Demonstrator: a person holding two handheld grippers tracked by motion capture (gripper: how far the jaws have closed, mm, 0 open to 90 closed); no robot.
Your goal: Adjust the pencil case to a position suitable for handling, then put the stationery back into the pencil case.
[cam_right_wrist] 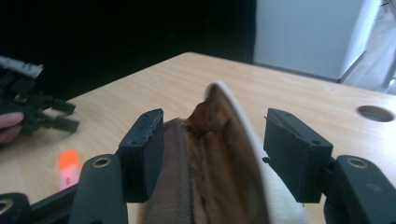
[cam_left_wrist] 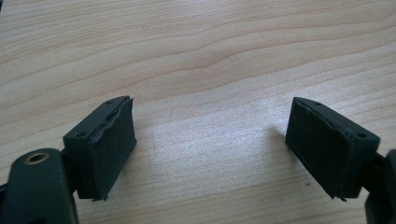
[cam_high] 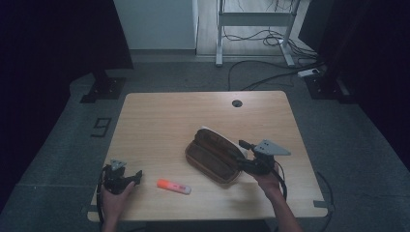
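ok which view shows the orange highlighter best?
The high view: the whole highlighter lies in plain sight on the table, between the left gripper and the brown pencil case. The right gripper view catches just its orange end at the lower left, blurred.

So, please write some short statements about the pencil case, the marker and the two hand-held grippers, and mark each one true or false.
1. The brown pencil case lies open on the table. True.
2. The left hand-held gripper holds the marker. False: its jaws stand wide open over bare wood, with nothing between them.
3. The orange marker lies between the two grippers. True.
4. The right hand-held gripper is far from the case. False: the case's raised flap sits between its jaws.
5. The marker is inside the case. False: it lies on the table beside it.
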